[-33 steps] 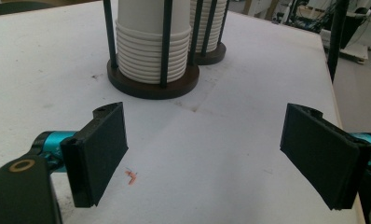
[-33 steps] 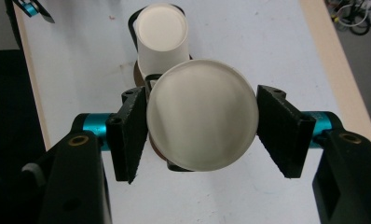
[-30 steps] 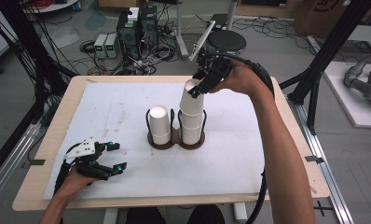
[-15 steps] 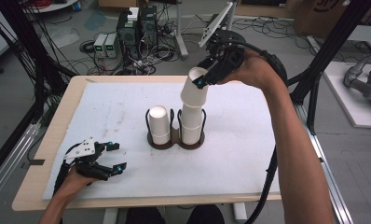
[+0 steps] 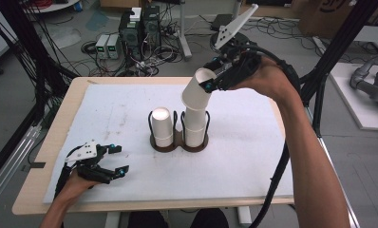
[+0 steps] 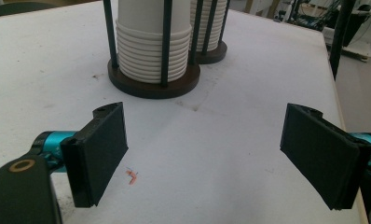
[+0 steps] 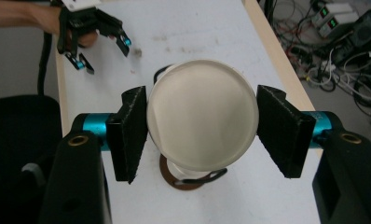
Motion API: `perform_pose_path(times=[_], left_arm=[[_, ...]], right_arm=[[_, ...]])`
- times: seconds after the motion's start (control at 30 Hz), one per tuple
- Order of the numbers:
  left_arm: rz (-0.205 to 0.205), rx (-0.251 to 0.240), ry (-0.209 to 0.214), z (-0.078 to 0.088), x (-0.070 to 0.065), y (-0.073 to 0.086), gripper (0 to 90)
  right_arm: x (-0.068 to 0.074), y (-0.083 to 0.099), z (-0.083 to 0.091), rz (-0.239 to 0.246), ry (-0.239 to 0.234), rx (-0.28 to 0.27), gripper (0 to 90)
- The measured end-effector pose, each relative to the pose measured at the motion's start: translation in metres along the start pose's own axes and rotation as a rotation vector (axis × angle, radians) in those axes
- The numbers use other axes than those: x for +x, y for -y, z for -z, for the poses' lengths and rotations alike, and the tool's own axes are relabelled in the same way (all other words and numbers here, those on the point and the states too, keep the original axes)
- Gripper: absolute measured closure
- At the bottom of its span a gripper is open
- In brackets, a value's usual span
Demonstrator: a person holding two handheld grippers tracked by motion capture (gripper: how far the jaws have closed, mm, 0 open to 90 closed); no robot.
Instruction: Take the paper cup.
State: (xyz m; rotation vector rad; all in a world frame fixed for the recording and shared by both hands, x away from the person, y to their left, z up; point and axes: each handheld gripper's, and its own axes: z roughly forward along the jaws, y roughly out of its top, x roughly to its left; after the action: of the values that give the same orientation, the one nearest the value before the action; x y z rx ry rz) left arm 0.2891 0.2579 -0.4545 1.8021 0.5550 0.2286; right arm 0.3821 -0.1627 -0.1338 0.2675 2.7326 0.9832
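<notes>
Above the white table (image 5: 120, 109), the right gripper (image 5: 207, 85) pinches a tilted paper cup (image 5: 196, 88).

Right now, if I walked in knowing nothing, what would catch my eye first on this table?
Probably the white paper cup held tilted in the air above the middle of the table, clamped by the right gripper. Just below it, a dark two-ring cup holder carries two stacks of white cups. Near the front left corner, the left gripper rests on the white mat with its jaws open, holding nothing.
</notes>
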Motion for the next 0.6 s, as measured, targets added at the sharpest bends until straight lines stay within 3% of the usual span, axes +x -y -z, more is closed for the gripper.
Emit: perform_pose_path(times=[0.13,0.23,0.6], left_arm=[[-0.001,0.000,-0.003,0.000,-0.001,0.000,14.5],[-0.005,0.004,-0.003,0.000,0.000,0.000,14.5],[-0.008,0.007,-0.006,0.000,-0.001,0.000,14.5]], right_arm=[[0.011,0.012,0.002,-0.007,-0.003,-0.071,37.8],[0.016,0.017,-0.001,-0.002,0.005,-0.087,37.8],[0.047,0.058,-0.025,-0.024,-0.054,-0.195,37.8]])
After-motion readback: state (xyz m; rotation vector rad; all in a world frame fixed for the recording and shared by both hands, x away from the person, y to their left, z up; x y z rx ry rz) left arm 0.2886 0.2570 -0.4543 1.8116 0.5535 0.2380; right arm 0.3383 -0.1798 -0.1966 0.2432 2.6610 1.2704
